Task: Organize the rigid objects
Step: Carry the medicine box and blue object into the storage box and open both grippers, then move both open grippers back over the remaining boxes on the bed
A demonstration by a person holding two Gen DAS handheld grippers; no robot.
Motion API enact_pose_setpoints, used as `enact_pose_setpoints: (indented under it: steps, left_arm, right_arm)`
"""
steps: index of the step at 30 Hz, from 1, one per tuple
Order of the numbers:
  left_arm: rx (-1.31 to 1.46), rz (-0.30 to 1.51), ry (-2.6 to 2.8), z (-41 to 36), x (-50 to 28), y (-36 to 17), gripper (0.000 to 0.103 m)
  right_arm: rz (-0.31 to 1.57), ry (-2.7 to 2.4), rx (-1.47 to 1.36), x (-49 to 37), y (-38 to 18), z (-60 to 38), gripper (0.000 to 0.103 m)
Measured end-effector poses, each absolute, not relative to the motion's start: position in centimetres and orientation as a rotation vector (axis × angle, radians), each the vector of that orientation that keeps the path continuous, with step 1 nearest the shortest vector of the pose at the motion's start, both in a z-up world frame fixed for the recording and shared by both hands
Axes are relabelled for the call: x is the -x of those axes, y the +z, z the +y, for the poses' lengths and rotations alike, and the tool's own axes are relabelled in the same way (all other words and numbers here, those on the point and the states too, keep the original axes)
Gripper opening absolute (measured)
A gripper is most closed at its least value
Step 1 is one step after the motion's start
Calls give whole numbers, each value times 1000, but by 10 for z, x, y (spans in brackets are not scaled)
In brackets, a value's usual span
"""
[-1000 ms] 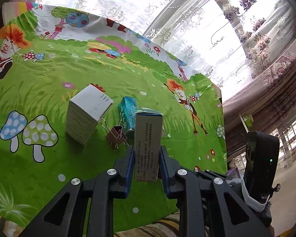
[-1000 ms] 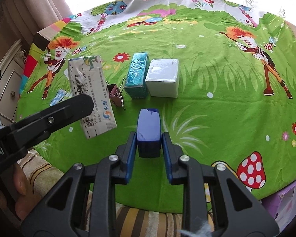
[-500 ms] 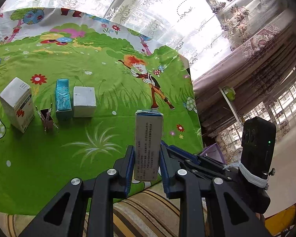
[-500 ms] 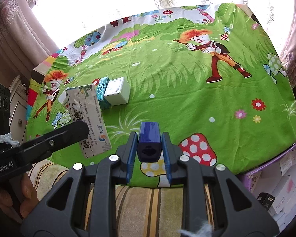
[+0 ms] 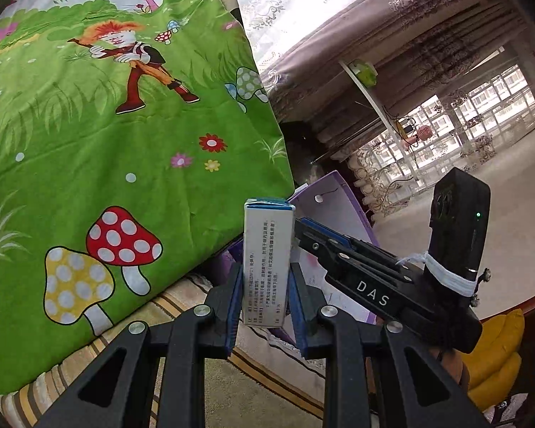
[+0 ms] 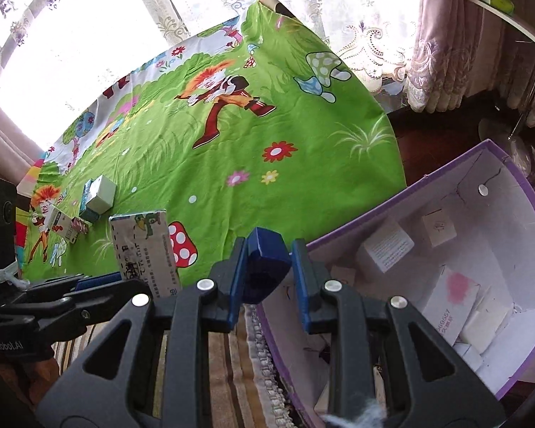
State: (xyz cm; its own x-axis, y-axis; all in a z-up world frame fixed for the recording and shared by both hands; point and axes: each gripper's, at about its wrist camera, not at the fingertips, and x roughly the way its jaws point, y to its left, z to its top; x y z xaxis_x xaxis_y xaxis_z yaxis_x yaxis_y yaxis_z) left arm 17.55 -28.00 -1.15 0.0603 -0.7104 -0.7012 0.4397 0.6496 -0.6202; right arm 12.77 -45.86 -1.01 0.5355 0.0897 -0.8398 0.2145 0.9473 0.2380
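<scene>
My left gripper [image 5: 265, 285] is shut on a tall white carton with a blue top [image 5: 265, 249], held upright past the table's right front corner. The carton [image 6: 142, 246] also shows at the left of the right wrist view. My right gripper [image 6: 267, 267] is shut on a small dark blue box [image 6: 267, 249], hanging over the near rim of an open purple storage box [image 6: 385, 214]. That storage box [image 5: 339, 199] sits below and to the right of the table, with several white cartons [image 6: 388, 246] inside. The right gripper's body [image 5: 371, 292] crosses the left wrist view.
The table under a green cartoon cloth [image 6: 267, 125] carries a white box [image 6: 101, 198], a teal box [image 6: 86, 192], another white carton [image 6: 62, 226] and a binder clip [image 6: 79, 224] at its far left. A striped cushion [image 6: 232, 349] lies below. Curtains and a window stand behind.
Both grippers have swung right with their loads, from over the table to past its right edge. The purple box has come into view; the table's items left the left wrist view.
</scene>
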Motion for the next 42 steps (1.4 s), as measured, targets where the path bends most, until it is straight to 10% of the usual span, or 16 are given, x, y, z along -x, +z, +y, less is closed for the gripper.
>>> enact_pose_setpoints:
  steps: [16,22,42]
  left_arm:
    - [188,1376,-952,-342,-167,-41,26]
    - [202,1410,-929,-337,-169,-49,41]
    - [224,1205,-862,-287,-174,-11,51]
  right_arm:
    - [1018,-204,-391,-102,-24,-516,25]
    - [1014,-224,-414,-101,-25,-519,28]
    - [996,-173,-289,-118,9,-463,43]
